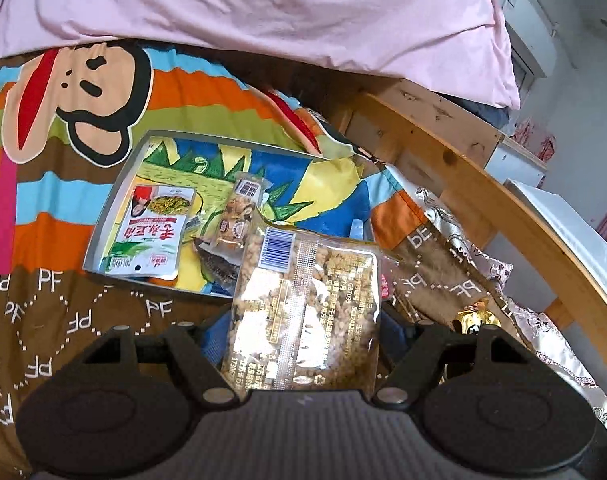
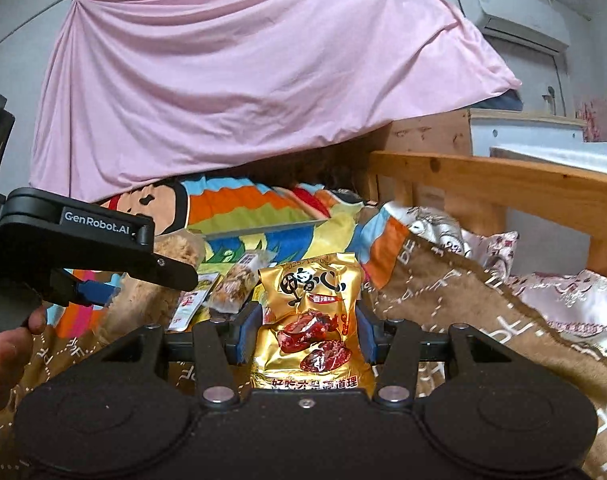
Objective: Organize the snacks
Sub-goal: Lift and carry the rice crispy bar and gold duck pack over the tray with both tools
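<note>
My left gripper [image 1: 303,336] is shut on a clear packet of crumbly brown snack [image 1: 303,304], held above the near edge of a grey tray [image 1: 115,188] with a dinosaur picture. In the tray lie a white and green pouch [image 1: 151,232] and a small clear snack bar [image 1: 239,216]. My right gripper [image 2: 303,336] is shut on a gold snack bag [image 2: 311,320] with red meat pictured, held upright above the brown blanket. In the right wrist view the left gripper [image 2: 103,264] holds its packet [image 2: 143,292] at the left, over the tray [image 2: 263,232].
The tray rests on a striped monkey-print bedspread [image 1: 63,120] and a brown blanket [image 2: 483,320]. A pink sheet [image 2: 243,80] hangs behind. A wooden bed rail [image 2: 503,188] runs along the right. A gold wrapper [image 1: 471,316] lies on the blanket at right.
</note>
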